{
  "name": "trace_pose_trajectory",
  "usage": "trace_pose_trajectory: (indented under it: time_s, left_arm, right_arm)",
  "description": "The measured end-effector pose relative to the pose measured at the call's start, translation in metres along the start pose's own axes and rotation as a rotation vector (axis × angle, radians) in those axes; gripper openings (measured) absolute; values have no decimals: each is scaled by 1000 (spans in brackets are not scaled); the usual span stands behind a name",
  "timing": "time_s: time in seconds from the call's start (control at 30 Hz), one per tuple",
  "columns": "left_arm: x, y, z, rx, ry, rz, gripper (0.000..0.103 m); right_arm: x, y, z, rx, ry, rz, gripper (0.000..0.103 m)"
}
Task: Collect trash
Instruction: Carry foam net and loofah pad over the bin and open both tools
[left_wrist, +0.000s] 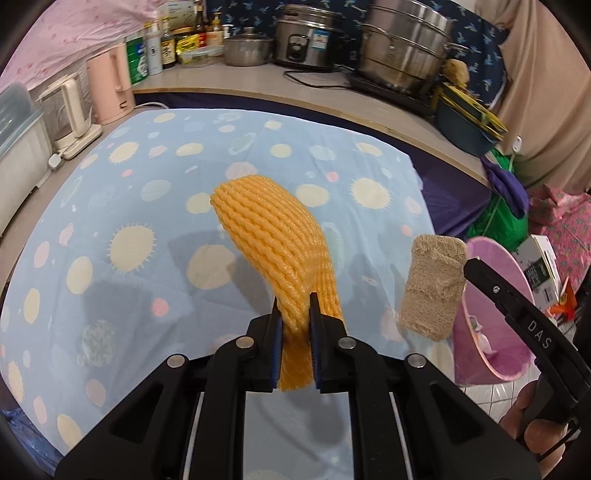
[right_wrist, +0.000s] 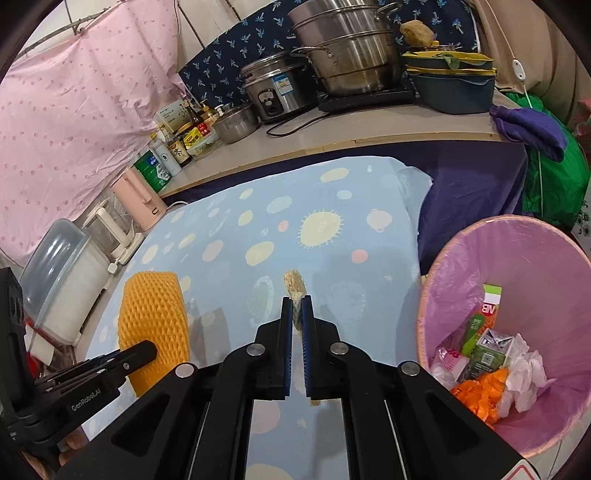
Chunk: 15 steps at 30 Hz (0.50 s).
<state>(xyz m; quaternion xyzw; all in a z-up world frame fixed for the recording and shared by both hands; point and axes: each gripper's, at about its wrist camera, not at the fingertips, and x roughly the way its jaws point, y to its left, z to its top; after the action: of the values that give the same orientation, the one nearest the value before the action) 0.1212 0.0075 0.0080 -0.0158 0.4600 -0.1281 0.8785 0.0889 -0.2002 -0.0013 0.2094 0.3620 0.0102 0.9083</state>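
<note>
Trash: orange foam-net sleeve (left_wrist: 273, 240) clamped in left gripper (left_wrist: 293, 325), beige loofah scrubber (left_wrist: 432, 284) clamped in right gripper (right_wrist: 295, 314); pink-lined bin (right_wrist: 461, 258) lies right of both, right gripper nearer.

My left gripper (left_wrist: 293, 317) — matt black plastic with ribbed blue pads — is pinching an orange foam net sleeve (left_wrist: 273, 243), spongy and knobbly. My right gripper (right_wrist: 296, 314) is squeezing a beige fibrous scrub pad (left_wrist: 432, 288), coarse and fuzzy. The pale blue planet-print cloth (right_wrist: 258, 229) is looking soft and matt, while the pink bin's (right_wrist: 517, 258) thin plastic liner is shining — like the brushed steel stacked pots (right_wrist: 347, 48).
</note>
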Motion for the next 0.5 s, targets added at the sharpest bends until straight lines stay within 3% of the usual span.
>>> trace_pose_trajectory:
  time_s: [0.5]
  left_arm:
    - [-15,-97,-17,172,-9,-84,12]
  right_arm:
    - [-81,-71,-3,101,-135,-70,5]
